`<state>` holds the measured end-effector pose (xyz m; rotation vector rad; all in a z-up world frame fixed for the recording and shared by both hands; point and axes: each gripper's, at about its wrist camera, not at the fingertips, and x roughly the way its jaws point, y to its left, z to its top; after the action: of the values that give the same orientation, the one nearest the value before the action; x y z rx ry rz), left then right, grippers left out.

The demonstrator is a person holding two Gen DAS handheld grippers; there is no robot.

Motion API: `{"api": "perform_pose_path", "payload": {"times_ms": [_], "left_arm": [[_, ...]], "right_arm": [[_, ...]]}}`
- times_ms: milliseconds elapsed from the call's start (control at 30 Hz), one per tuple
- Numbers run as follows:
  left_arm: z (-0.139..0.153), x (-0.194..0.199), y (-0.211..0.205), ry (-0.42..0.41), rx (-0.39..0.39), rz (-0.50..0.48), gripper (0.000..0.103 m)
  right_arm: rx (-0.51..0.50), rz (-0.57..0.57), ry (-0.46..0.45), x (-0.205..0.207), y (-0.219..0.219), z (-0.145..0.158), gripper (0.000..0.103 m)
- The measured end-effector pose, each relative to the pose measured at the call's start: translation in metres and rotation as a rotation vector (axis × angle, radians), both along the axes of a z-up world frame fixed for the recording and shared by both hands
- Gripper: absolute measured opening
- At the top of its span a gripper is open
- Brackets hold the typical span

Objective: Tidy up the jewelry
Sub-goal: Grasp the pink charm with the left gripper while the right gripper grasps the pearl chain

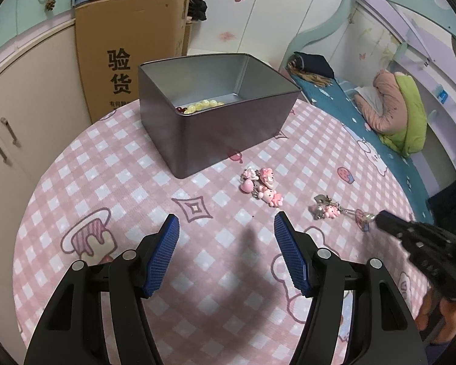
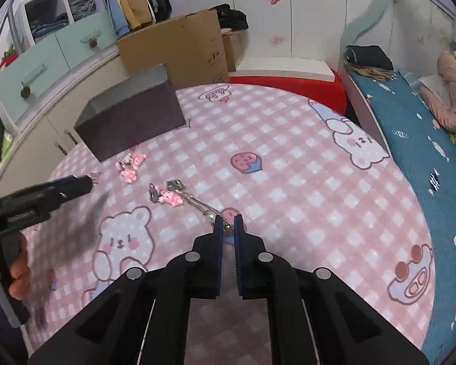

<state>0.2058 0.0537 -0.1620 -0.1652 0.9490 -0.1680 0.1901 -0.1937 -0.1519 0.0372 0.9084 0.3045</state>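
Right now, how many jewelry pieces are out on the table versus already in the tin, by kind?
Pink charm cluster, loose on the cloth: 1
Pink charm chain, its end pinched by the right gripper: 1
Yellow bead strand inside the tin: 1
Red piece beside it, partly hidden: 1
Total: 4

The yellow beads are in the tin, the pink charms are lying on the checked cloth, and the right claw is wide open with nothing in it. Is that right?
Not quite. The right claw is shut, pinching the end of the charm chain, as the right wrist view shows. The rest is right: yellow beads are in the tin, and pink charms lie on the checked cloth.
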Motion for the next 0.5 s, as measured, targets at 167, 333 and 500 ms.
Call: {"api": "perform_pose_path", "payload": {"times_ms": [167,333,500], "left_arm": [[-0.002,0.002,-0.007,0.005,-0.016,-0.026,0.063],[-0.004,0.004,-0.023,0.008,-0.056,-0.080,0.073],[-0.008,0.009,-0.054,0.017,-0.053,-0.133,0.074]], "right_arm": [[0.057,0.004,-0.060,-0.007,-0.006,0.027,0.007],[0.098,-0.003,-0.127,-0.010,-0.012,0.056,0.007],[0.087,-0.020,-0.099,-0.003,-0.019,0.051,0.007]]}}
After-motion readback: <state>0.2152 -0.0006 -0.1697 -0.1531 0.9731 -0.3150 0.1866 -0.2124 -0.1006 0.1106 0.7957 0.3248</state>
